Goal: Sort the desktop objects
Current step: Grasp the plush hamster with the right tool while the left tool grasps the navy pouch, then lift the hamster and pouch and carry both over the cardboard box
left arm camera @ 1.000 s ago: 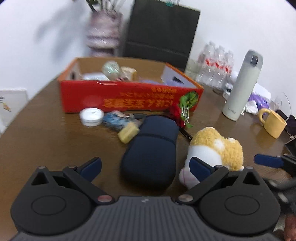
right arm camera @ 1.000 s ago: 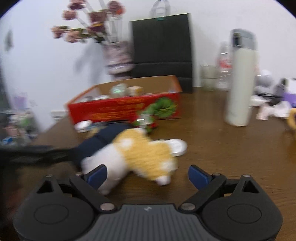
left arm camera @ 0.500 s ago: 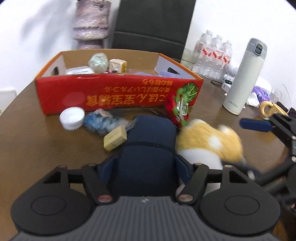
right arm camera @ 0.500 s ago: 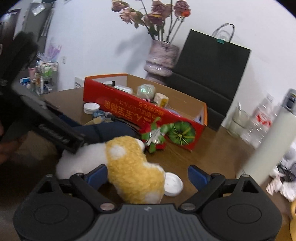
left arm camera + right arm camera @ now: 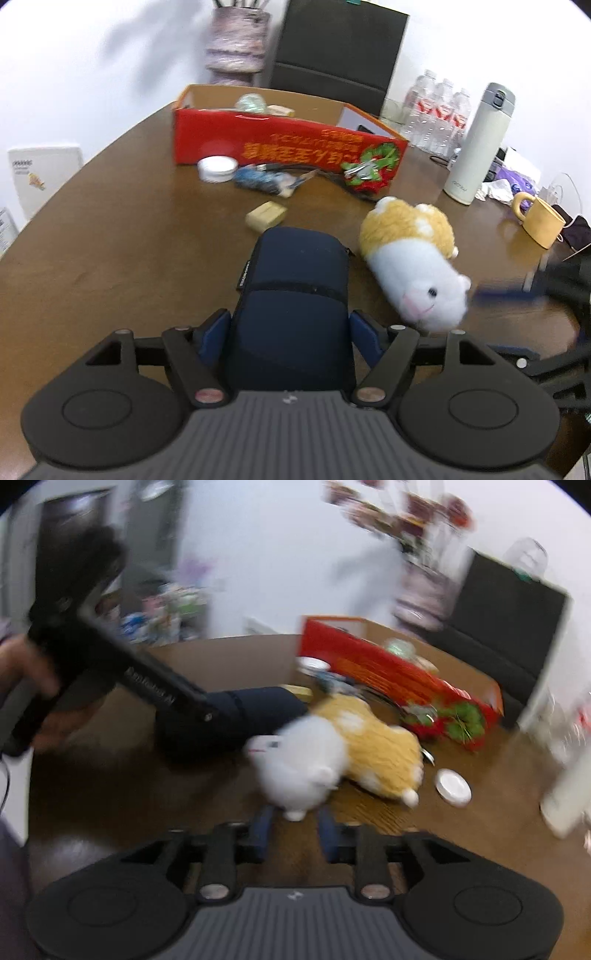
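Plush hamster (image 5: 413, 258) now turned, right tongs (image 5: 294, 829) blurred, narrowed.

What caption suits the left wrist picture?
Left tongs clamp a navy pouch beside a plush hamster on the table.

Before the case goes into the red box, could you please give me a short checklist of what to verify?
1. Left gripper closed on the navy case, fingers on both its sides: ok.
2. Case lifted off the table: cannot tell.
3. Red box open on top: ok; free room inside: cannot tell.
4. Path to the box: not ok; tan block and white lid lie between.
5. Right gripper nearly closed at the plush hamster; firm hold: cannot tell, the view is blurred.
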{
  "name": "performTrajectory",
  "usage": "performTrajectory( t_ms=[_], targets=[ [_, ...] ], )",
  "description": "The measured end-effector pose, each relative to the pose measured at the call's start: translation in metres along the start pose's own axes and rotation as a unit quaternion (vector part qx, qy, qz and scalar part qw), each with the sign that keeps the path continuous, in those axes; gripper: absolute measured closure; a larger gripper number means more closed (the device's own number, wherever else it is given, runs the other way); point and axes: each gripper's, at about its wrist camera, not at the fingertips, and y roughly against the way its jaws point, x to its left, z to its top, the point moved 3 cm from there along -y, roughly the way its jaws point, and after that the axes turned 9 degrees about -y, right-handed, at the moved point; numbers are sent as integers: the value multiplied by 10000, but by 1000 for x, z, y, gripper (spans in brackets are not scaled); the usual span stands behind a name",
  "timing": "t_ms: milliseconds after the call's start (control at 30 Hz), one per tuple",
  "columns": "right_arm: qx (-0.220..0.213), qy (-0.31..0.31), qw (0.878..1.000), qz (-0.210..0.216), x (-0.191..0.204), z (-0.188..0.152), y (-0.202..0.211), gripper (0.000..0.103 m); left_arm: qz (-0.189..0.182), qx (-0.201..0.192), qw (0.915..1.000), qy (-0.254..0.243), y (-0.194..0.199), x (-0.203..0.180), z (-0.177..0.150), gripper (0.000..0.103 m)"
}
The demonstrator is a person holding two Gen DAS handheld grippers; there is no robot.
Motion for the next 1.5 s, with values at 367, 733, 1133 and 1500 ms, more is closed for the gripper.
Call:
performTrajectory(
  t_ms=[367, 733, 1133, 1500],
  targets=[
    [547, 2331, 9664, 940, -56, 39, -64, 10, 313, -35, 9995, 54, 22, 23, -10, 23],
    [1345, 2244, 9416, 2118, -73, 83, -109, 19, 126, -16, 9998, 151, 13, 27, -7, 20],
    [815, 1123, 9846, 1064, -64, 54, -85, 51, -1, -110, 9997, 216, 5, 25, -6, 21],
    [451, -1885, 9810, -15, -44, 22, -12, 28, -178, 66, 9998, 102, 2, 4, 7, 7]
  ],
)
